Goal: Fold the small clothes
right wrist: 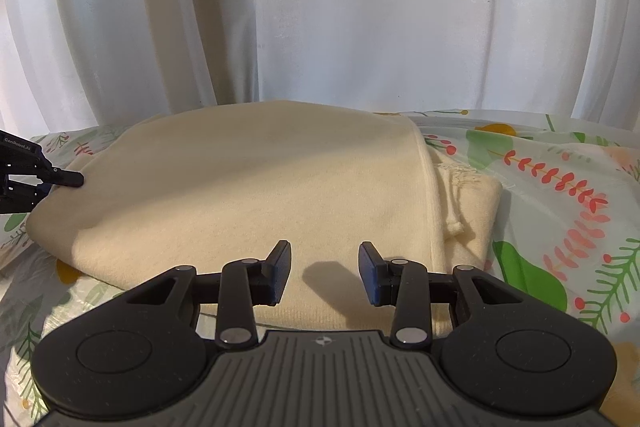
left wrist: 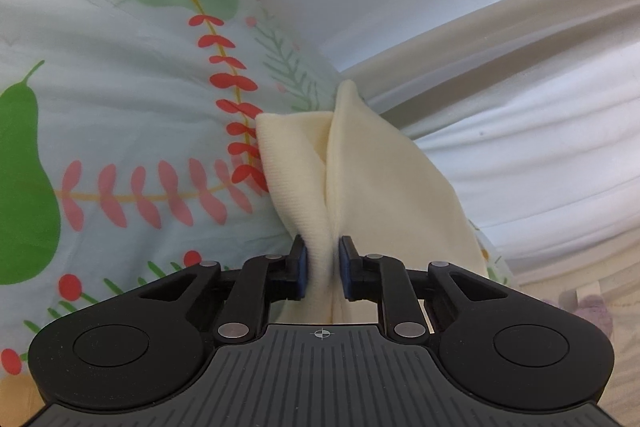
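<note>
Left hand-held gripper (left wrist: 322,267) pinching cream garment (left wrist: 360,163); right hand-held gripper (right wrist: 324,273) part-open, empty.
Risk: thin bunched pinch slips, fold collapses onto floral sheet (left wrist: 120,99).

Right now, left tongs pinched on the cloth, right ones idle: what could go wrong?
1. The left tongs pinch a bunched ridge of the cream garment, likely several layers, so lifting may drag the whole fold apart.
2. The right tongs stand open above the near edge and pin nothing; the garment could slide on the slick printed sheet.
3. The drawstring sticks out at the right and may end up outside the fold.
</note>
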A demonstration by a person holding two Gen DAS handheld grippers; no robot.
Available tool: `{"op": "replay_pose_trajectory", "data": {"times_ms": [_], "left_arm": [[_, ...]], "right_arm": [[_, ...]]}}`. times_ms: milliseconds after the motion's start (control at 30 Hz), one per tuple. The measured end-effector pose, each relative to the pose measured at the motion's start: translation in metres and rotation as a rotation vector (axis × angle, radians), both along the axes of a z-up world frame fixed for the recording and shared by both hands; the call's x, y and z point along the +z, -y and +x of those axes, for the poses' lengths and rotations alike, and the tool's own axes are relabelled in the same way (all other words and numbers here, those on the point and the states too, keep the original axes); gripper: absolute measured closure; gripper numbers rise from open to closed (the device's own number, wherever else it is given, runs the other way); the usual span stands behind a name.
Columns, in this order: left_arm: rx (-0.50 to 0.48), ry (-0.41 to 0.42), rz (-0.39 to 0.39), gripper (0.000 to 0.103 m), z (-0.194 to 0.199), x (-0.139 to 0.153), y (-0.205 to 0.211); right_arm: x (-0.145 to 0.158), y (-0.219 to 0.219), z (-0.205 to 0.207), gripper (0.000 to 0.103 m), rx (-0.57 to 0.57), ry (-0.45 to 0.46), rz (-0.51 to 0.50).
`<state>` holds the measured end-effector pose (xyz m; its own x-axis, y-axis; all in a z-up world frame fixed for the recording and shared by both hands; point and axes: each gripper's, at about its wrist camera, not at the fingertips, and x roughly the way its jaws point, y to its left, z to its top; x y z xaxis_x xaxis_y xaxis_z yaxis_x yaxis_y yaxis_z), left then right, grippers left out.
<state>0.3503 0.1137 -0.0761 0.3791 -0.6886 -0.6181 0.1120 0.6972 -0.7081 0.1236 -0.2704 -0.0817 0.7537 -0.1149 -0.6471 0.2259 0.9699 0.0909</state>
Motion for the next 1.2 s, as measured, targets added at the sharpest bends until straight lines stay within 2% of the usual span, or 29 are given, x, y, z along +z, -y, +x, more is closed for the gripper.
{"op": "replay_pose_trajectory", "data": {"times_ms": [67,133,233,367,433,533,700,800,867,967,1067,1200], "left_arm": [[0.004,0.021,0.007,0.086,-0.004,0.007,0.002],[0.0,0.05,0.01,0.086,-0.008,0.018,0.008],[-0.036,0.118,0.017,0.087,-0.016,0.042,0.025],[-0.135,0.235,0.057,0.087,-0.035,0.074,0.072],[-0.184,0.287,0.107,0.087,-0.047,0.08,0.103],[-0.262,0.312,0.168,0.087,-0.061,0.072,0.144],[-0.315,0.24,0.238,0.086,-0.072,0.035,0.183],[-0.3,0.259,0.208,0.08,-0.079,0.029,0.182],[-0.302,0.236,0.198,0.073,-0.08,0.035,0.179],[-0.272,0.237,0.124,0.073,-0.084,0.054,0.158],[-0.197,0.277,0.148,0.073,-0.088,0.067,0.137],[-0.12,0.269,0.259,0.073,-0.084,0.058,0.119]], "right_arm": [[-0.001,0.002,0.0,0.069,-0.018,-0.005,0.004],[-0.003,0.005,0.0,0.076,-0.038,-0.011,0.012],[-0.003,0.009,0.0,0.081,-0.068,-0.01,0.019],[-0.004,0.012,0.0,0.081,-0.087,-0.005,0.039],[-0.005,0.013,0.0,0.081,-0.093,0.0,0.05],[-0.005,0.012,0.0,0.081,-0.083,0.004,0.055],[-0.005,0.013,0.0,0.081,-0.074,0.004,0.062],[-0.008,0.016,0.0,0.081,-0.071,-0.001,0.069],[-0.009,0.016,0.001,0.081,-0.069,-0.004,0.075],[-0.009,0.018,0.003,0.081,-0.063,0.003,0.088],[-0.007,0.019,0.008,0.081,-0.045,0.016,0.104],[-0.003,0.02,0.02,0.081,-0.01,0.03,0.155]]}}
